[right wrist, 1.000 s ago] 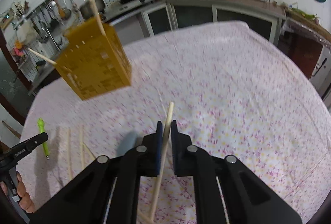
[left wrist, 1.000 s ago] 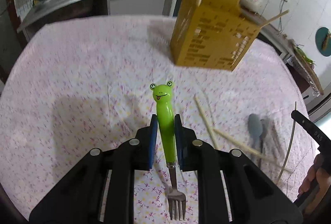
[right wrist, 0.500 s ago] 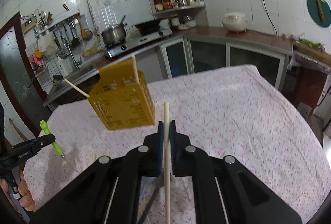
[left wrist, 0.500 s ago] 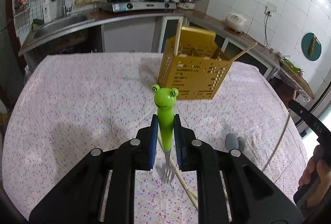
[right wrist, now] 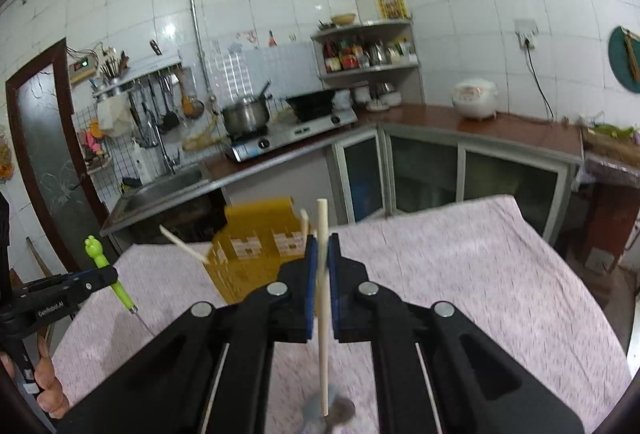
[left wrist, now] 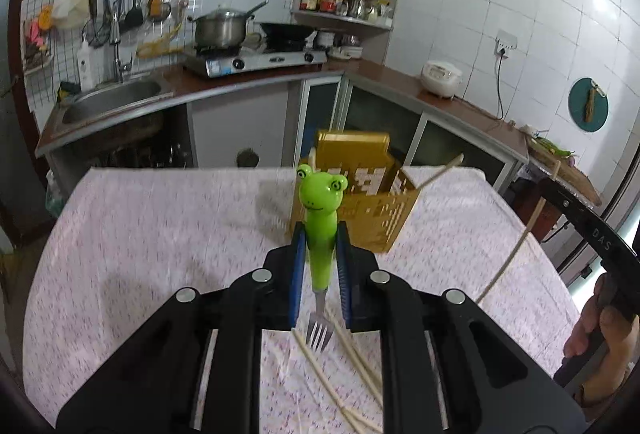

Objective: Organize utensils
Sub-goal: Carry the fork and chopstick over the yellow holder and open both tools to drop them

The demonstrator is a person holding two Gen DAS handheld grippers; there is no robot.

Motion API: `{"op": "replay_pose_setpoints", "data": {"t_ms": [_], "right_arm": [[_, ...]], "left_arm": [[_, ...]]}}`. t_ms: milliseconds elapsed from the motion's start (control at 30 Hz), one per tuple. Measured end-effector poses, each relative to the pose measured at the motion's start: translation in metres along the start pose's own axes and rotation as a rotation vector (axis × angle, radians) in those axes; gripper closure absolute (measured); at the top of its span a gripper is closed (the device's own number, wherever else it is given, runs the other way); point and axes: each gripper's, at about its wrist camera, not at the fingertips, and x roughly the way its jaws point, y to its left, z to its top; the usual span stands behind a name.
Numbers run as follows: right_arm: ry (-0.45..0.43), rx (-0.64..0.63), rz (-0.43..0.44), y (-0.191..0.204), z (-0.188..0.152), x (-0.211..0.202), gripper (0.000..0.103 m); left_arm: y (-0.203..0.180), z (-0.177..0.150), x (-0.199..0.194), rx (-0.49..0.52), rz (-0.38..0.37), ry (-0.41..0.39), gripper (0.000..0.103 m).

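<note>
- Left wrist view: the left gripper [left wrist: 320, 246] has matte black arms with silver rivets and blue pads, and its jaws are clamped on the glossy green handle of a fork [left wrist: 320, 230].
- The fork's handle is rounded and topped with a frog face; the metal tines hang below the pads, above the table.
- Behind it stands a yellow plastic basket [left wrist: 372, 209], boxy, with slotted walls. A pale wooden chopstick [left wrist: 442, 171] leans out over its right rim.
- More thin pale chopsticks [left wrist: 340, 366] lie loose on the cloth under the gripper.
- Right wrist view: the right gripper [right wrist: 322, 254] is of the same build, its jaws pressed together on a slim, straight chopstick [right wrist: 323, 314] held upright.
- A blurred grey spoon [right wrist: 336, 410] lies on the cloth below that chopstick.
- The table [left wrist: 160, 234] is covered by a soft white cloth with a small pink flower print.
- Around it are glossy white wall tiles, a steel sink [left wrist: 112, 101], a steel pot [left wrist: 220, 27] on a stove, a corner shelf of bottles and a white rice cooker [left wrist: 442, 77] on the brown counter.
</note>
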Motion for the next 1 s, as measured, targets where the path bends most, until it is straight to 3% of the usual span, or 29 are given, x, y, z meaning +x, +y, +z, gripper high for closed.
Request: {"op": "replay_pose_setpoints", "data": {"t_ms": [300,567,767,1000], "right_arm": [[-0.09,-0.038,0.034,0.029,0.062,0.023,0.097],[-0.163,-0.062,0.042,0.046,0.105,0.054,0.097],[-0.169,-0.087,0.026,0.05,0.109,0.087,0.097],[-0.11,-0.084,0.022,0.04,0.087,0.128,0.097]], "left_arm": [[-0.023,0.062,0.008,0.039,0.001,-0.084,0.089],[-0.033,0.107,0.04,0.07,0.016,-0.154,0.089],[-0.029,0.112,0.083,0.078,0.023,-0.145,0.089],[-0.011,0.099,0.128,0.058,0.027,-0.103,0.089]]}}
